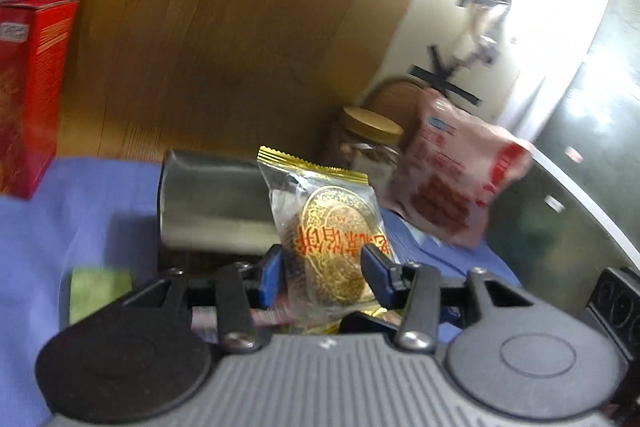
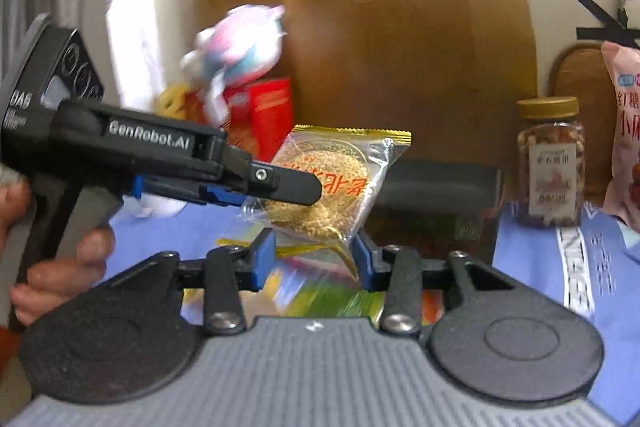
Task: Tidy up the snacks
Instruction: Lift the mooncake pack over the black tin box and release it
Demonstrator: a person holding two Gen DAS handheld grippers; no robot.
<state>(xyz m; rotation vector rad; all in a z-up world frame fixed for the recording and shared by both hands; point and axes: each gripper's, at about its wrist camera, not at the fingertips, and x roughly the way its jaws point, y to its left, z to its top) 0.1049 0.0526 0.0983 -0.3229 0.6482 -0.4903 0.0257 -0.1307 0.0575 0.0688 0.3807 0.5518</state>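
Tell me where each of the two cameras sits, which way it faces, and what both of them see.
Left wrist: sits on the left gripper, looking forward along its blue fingers at the sesame cake packet they clamp, metal tin behind.
Right wrist: sits on the right gripper, jaws open, facing the packet; the left gripper and the person's left hand enter from the left.
Shared: packet, tin, red box, nut jar, pink bag.

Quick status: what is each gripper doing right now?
Left gripper: shut on the sesame cake packet.
Right gripper: open, holding nothing.
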